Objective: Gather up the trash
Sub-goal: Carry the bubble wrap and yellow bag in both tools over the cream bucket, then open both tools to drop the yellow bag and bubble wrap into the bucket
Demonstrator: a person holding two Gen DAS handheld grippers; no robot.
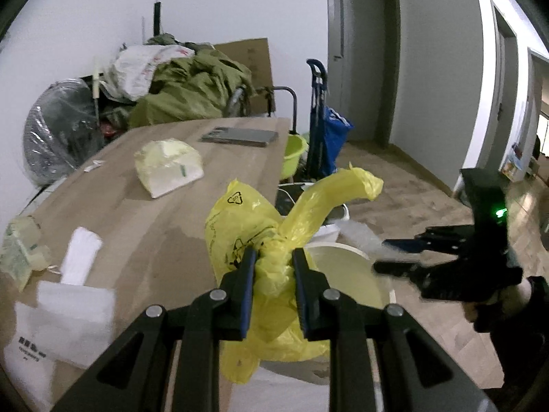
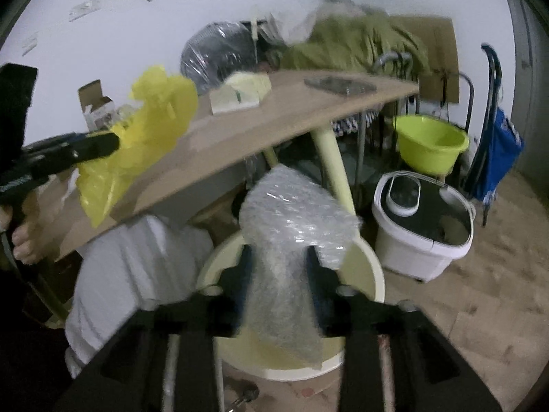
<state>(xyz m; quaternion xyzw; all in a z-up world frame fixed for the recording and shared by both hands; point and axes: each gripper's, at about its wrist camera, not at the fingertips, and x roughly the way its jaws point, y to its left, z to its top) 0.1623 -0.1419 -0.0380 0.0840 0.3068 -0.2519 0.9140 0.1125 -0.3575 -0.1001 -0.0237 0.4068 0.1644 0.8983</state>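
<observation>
- Left gripper (image 1: 274,267) pinches a crumpled yellow plastic bag (image 1: 247,226); its loose tail points up-right, a black recycling triangle printed on it.
- Right gripper (image 2: 279,267) stands spread around a clear bubble-wrap sheet (image 2: 291,226), long axis upright, above the cream round bin (image 2: 370,274).

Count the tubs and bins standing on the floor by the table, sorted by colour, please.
Cream bin: 1
Green basin: 1
White tub, dark lid: 1
Total in view: 3
</observation>
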